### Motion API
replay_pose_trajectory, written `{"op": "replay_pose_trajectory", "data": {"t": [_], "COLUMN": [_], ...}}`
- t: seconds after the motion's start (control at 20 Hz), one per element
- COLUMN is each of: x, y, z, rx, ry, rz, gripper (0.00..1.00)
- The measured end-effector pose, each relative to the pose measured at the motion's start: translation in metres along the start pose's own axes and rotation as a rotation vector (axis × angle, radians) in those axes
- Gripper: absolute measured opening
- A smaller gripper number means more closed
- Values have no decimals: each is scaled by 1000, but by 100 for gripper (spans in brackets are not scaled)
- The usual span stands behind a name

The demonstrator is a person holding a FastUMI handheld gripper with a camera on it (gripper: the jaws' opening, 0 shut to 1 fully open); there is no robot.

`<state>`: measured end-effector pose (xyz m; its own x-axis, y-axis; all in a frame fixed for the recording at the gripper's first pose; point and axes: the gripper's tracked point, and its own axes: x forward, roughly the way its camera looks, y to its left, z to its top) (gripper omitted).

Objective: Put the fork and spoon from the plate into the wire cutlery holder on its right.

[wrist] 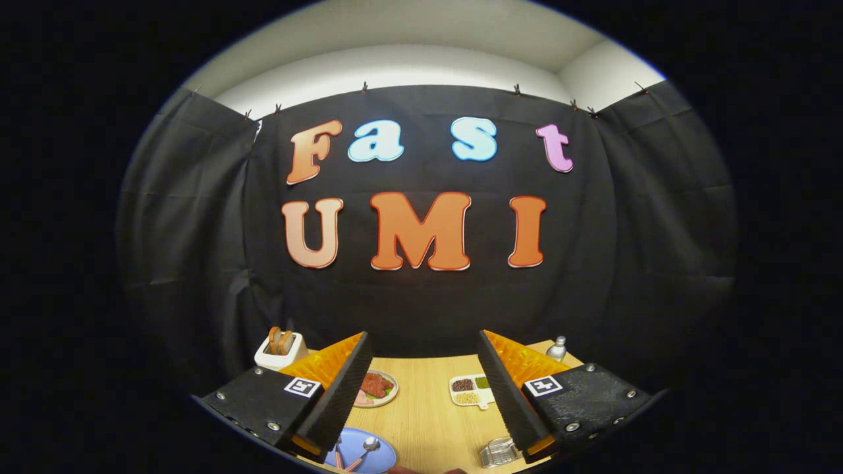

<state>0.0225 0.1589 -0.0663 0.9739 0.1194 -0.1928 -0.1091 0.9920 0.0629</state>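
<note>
Gripper (421,388) wide open, hovering high, nothing held. Approach step: spoon (366,449) on plate (382,461) at seven o'clock. Needs a dip down there, holder (498,453) at five.

The table (421,415) is light wood with thin stripes. The plate (379,459) is blue. The spoon (366,449) on it is shiny silver with a pink handle. The wire holder (498,452) is silver. A white toaster (280,352) holds brown toast. Another plate (375,388) has red meat. A white tray (471,390) has brown, green and yellow bits.
</note>
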Motion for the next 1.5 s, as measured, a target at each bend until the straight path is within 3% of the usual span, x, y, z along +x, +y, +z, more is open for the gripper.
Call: {"op": "replay_pose_trajectory", "data": {"t": [0.4,0.8,1.2,1.5], "x": [19,9,-17,-20], "y": [52,87,105,117], "z": [-145,-245,-315,-349], "rx": [7,-19,-26,-52], "ry": [391,624,787,851], "rz": [85,131,144,141], "gripper": [94,91,79,60]}}
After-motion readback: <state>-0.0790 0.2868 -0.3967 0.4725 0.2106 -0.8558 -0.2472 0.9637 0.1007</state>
